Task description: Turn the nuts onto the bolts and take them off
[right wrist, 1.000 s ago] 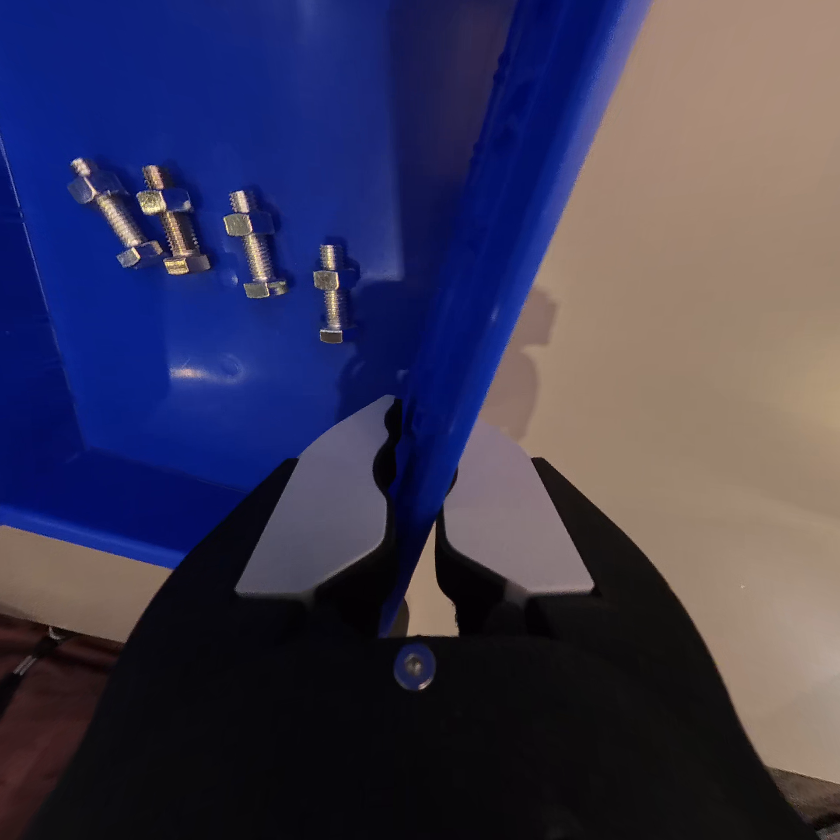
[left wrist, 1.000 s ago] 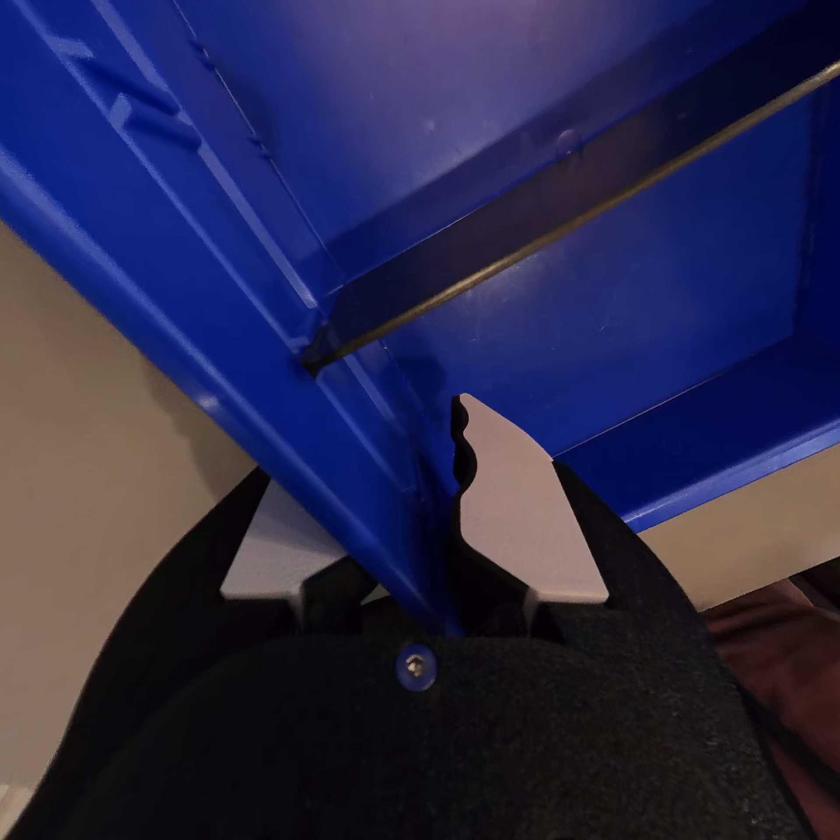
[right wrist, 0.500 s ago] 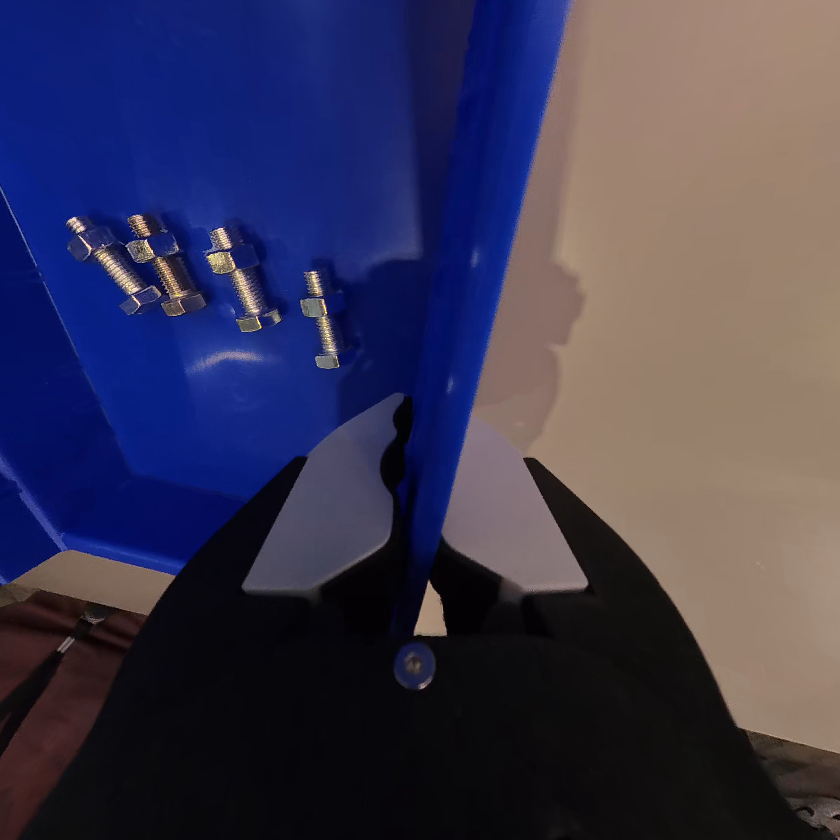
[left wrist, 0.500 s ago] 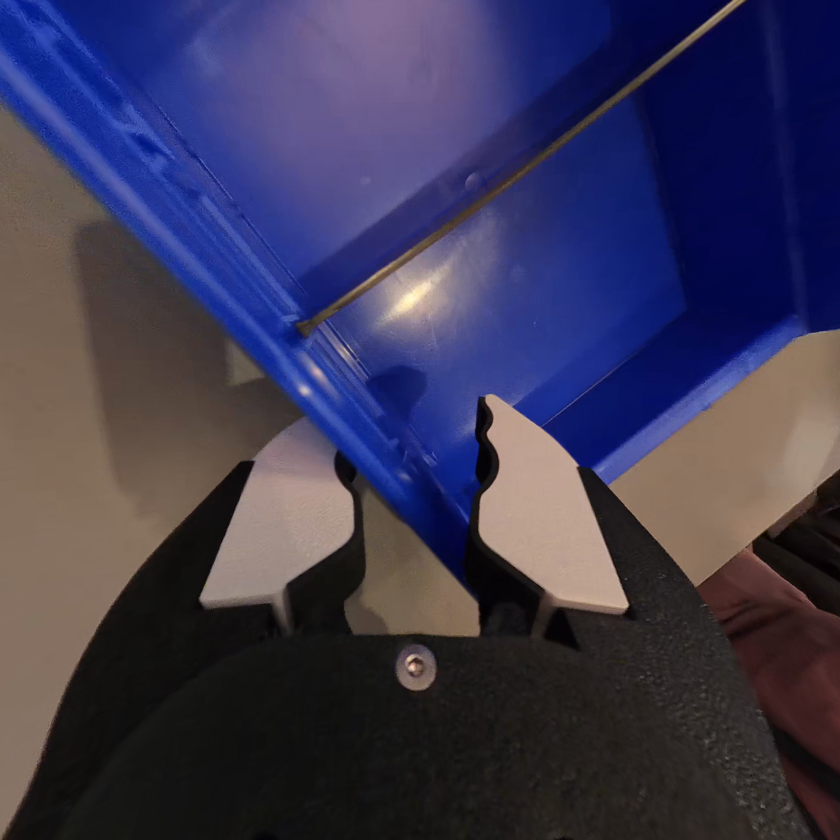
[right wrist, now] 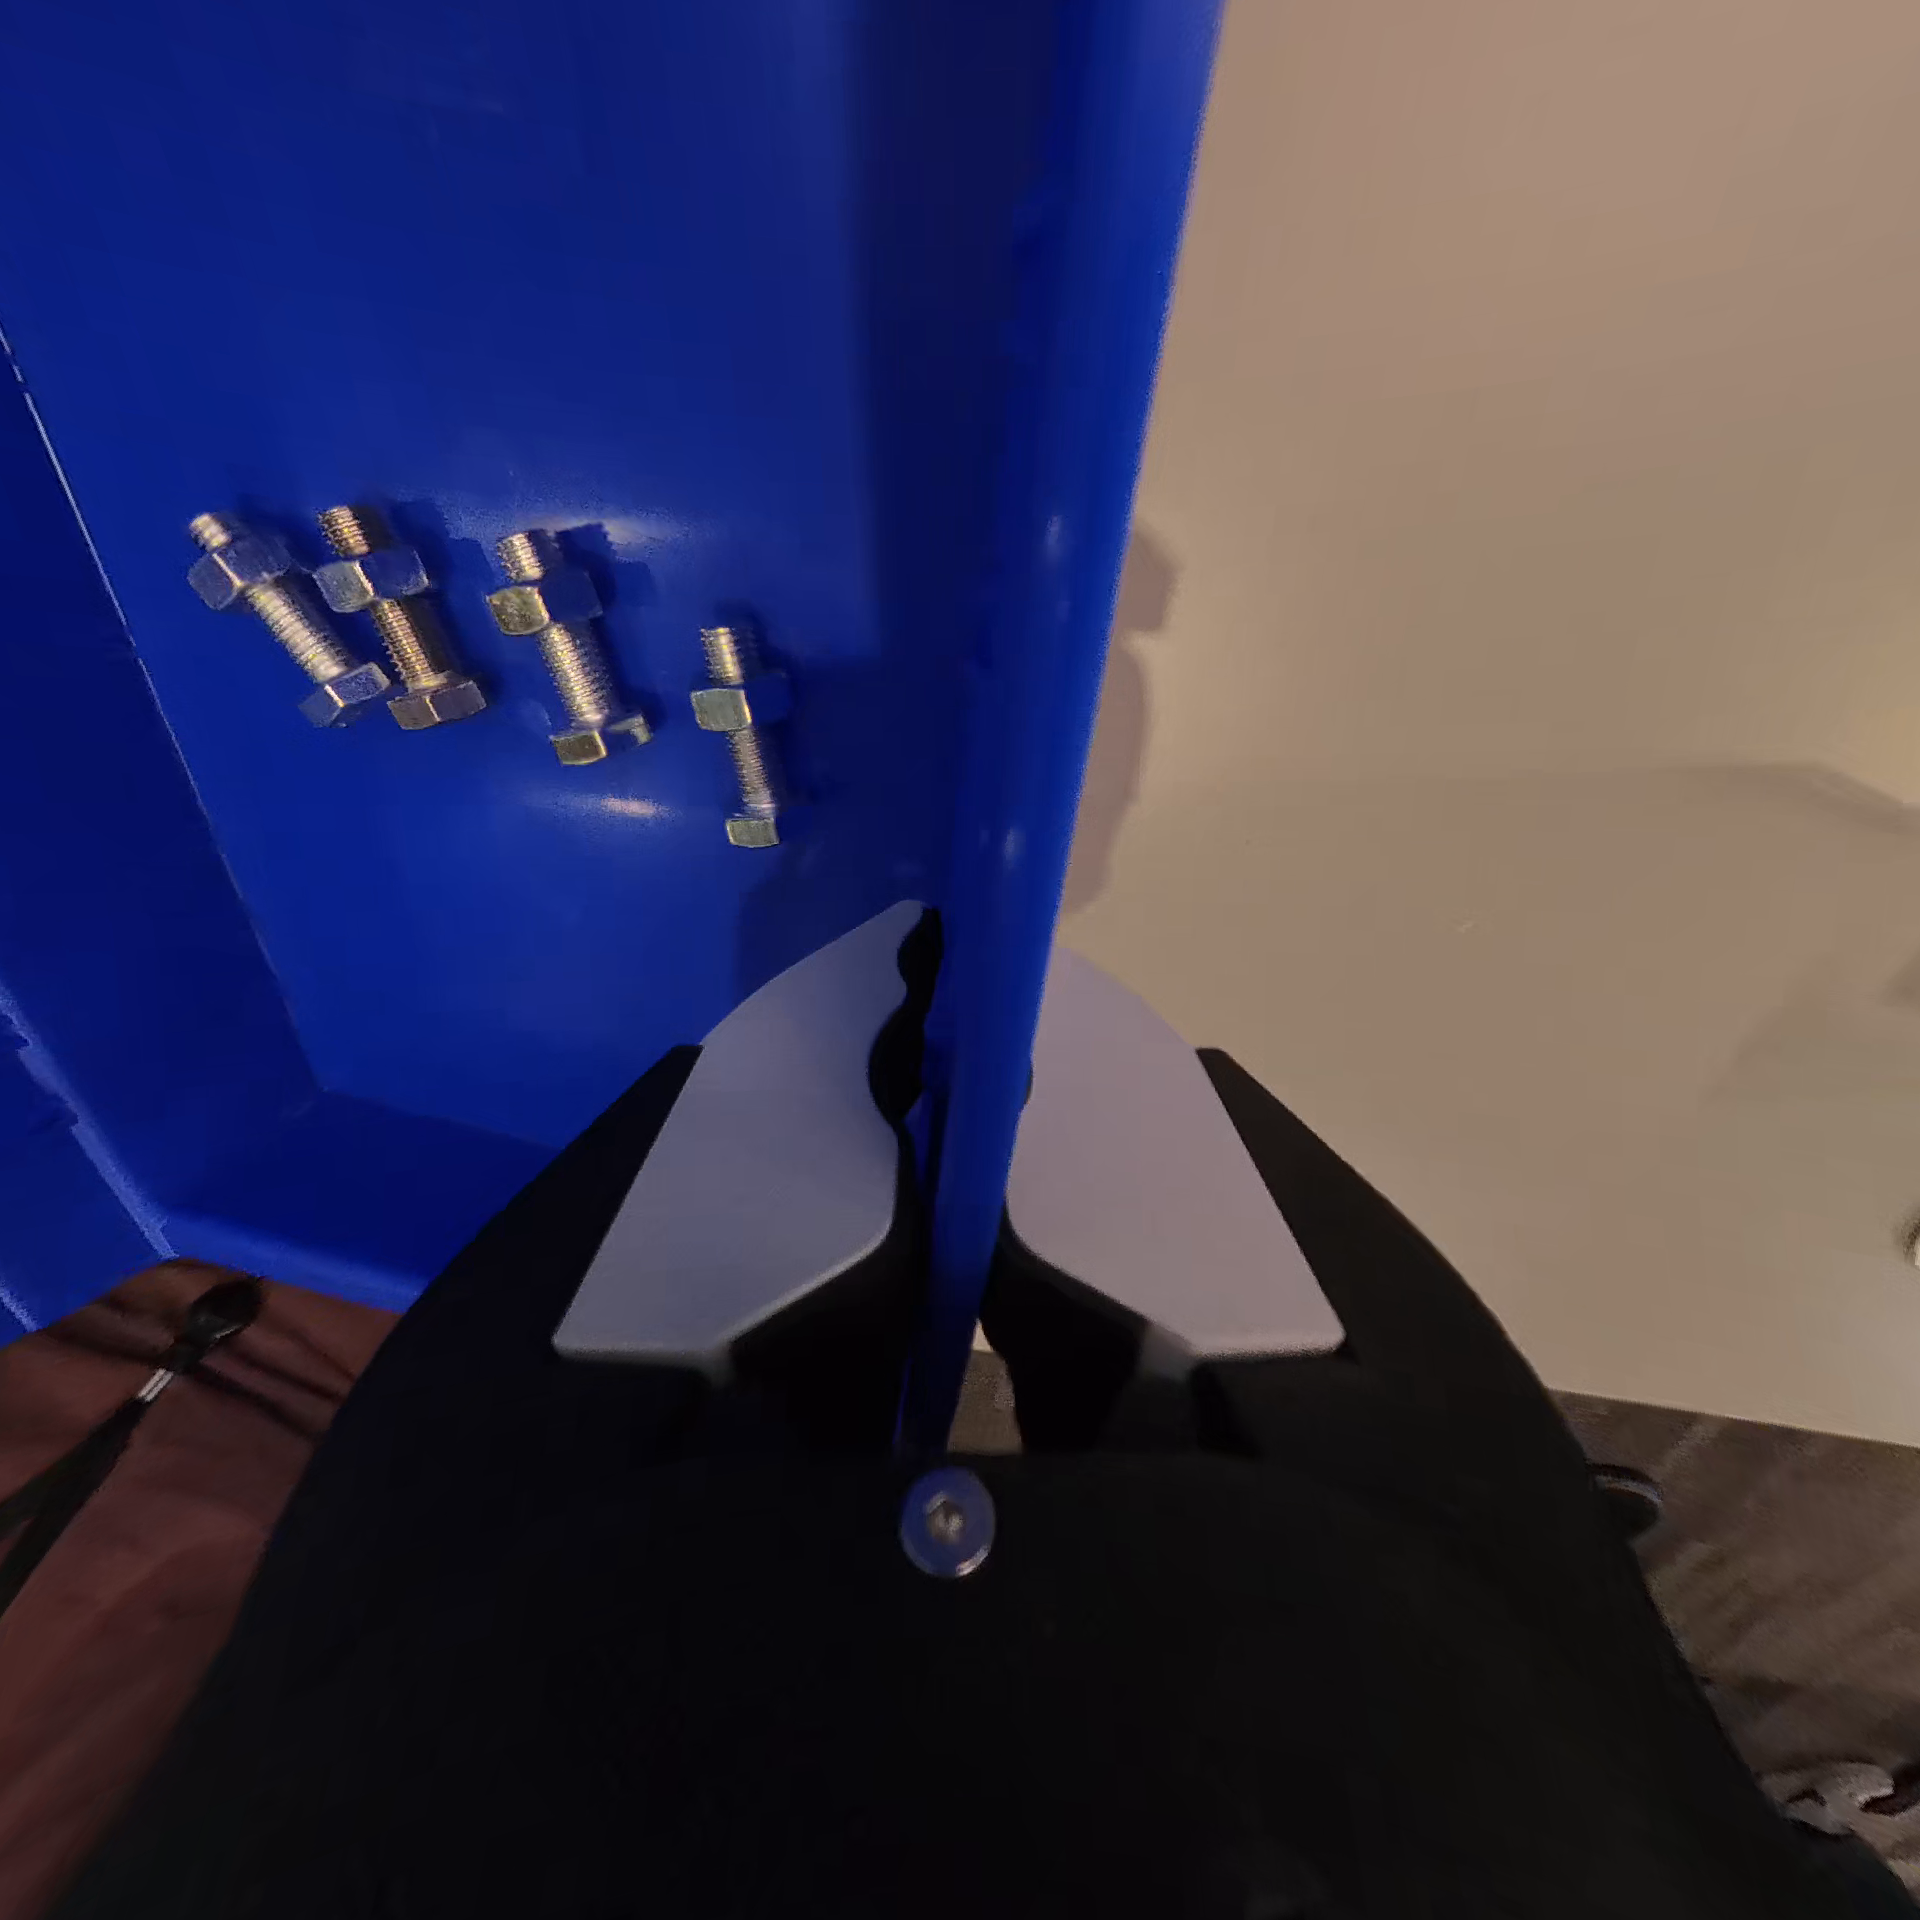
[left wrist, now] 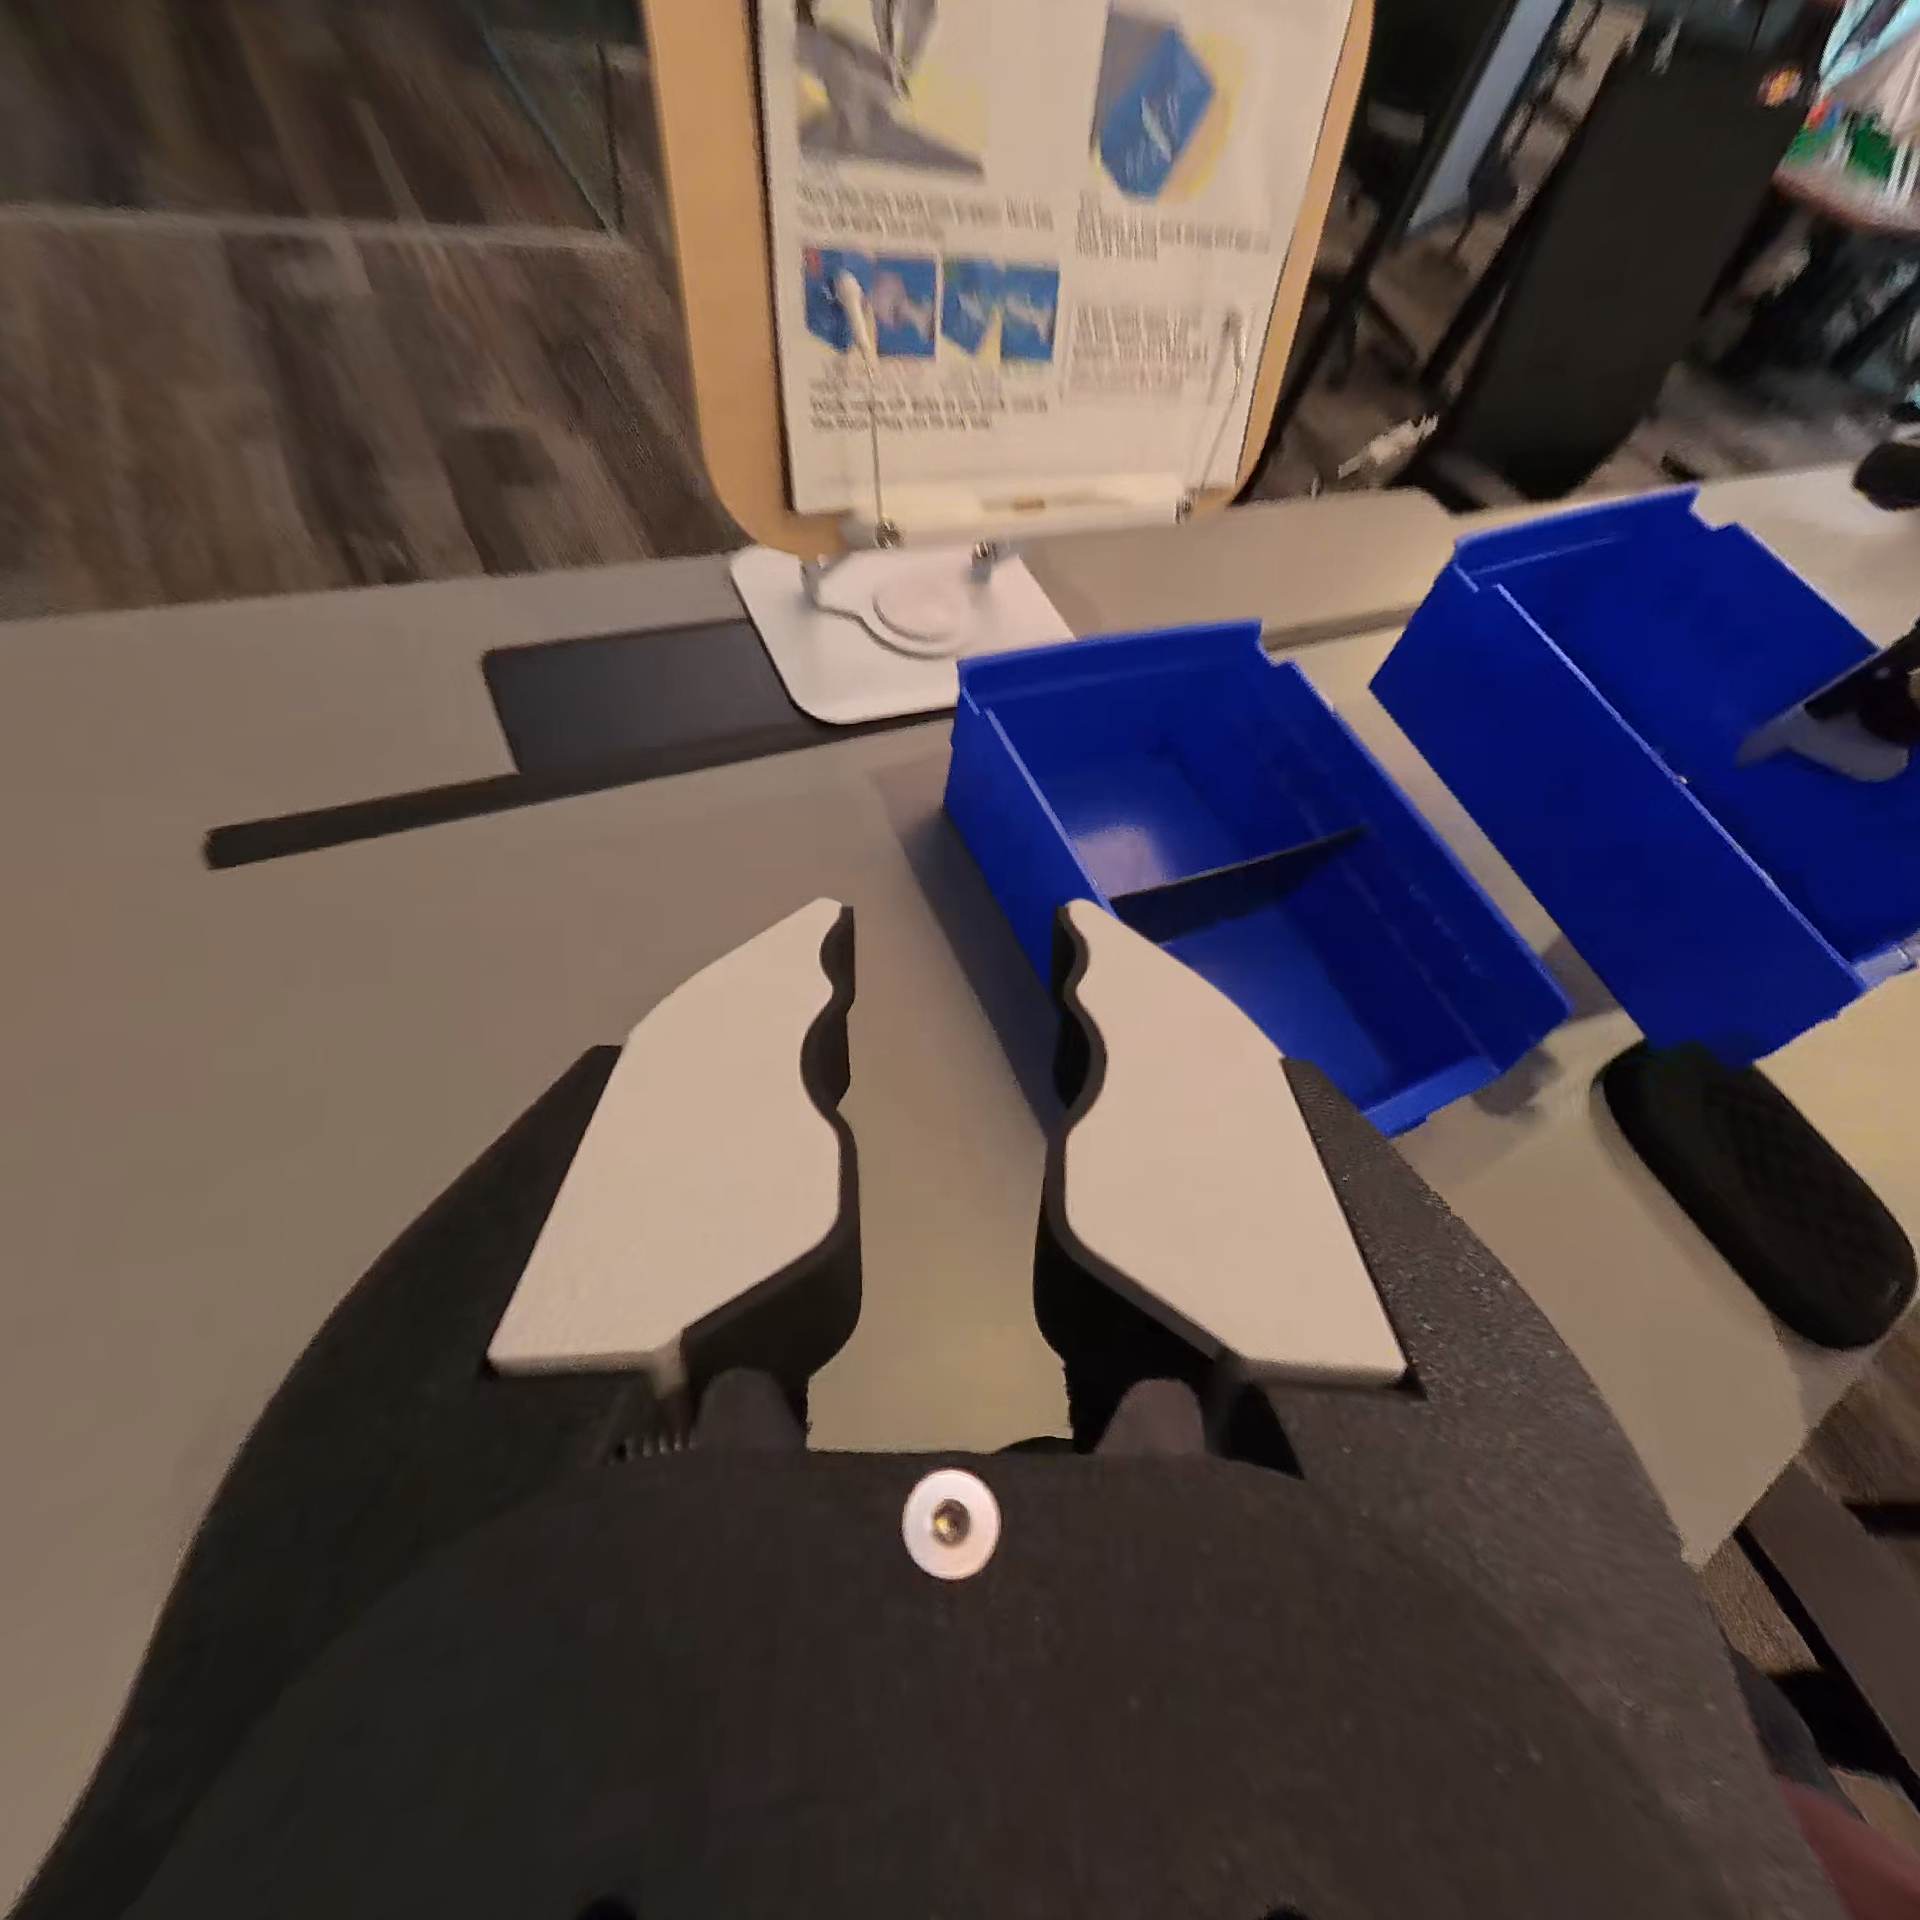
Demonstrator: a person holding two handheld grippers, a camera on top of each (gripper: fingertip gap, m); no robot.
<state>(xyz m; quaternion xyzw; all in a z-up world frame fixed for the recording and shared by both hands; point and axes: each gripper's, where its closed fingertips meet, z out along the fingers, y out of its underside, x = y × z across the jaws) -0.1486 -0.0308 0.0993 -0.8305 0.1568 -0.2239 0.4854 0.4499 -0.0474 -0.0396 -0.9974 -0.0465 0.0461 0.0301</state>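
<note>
The right gripper (right wrist: 971,1049) is clamping its fingers on the side wall of a blue bin (right wrist: 1081,520), with four bolts (right wrist: 566,665), nuts threaded on, lying inside just left of the fingers. The left gripper (left wrist: 951,997) is hovering over the grey desk (left wrist: 364,987), fingers apart and holding nothing; only its view is showing a second, divided blue bin (left wrist: 1236,842) and an instruction board (left wrist: 1023,249)

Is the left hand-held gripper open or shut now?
Open. The left hand-held gripper holds nothing; bare table shows between its fingers, beside the divided blue bin.
</note>
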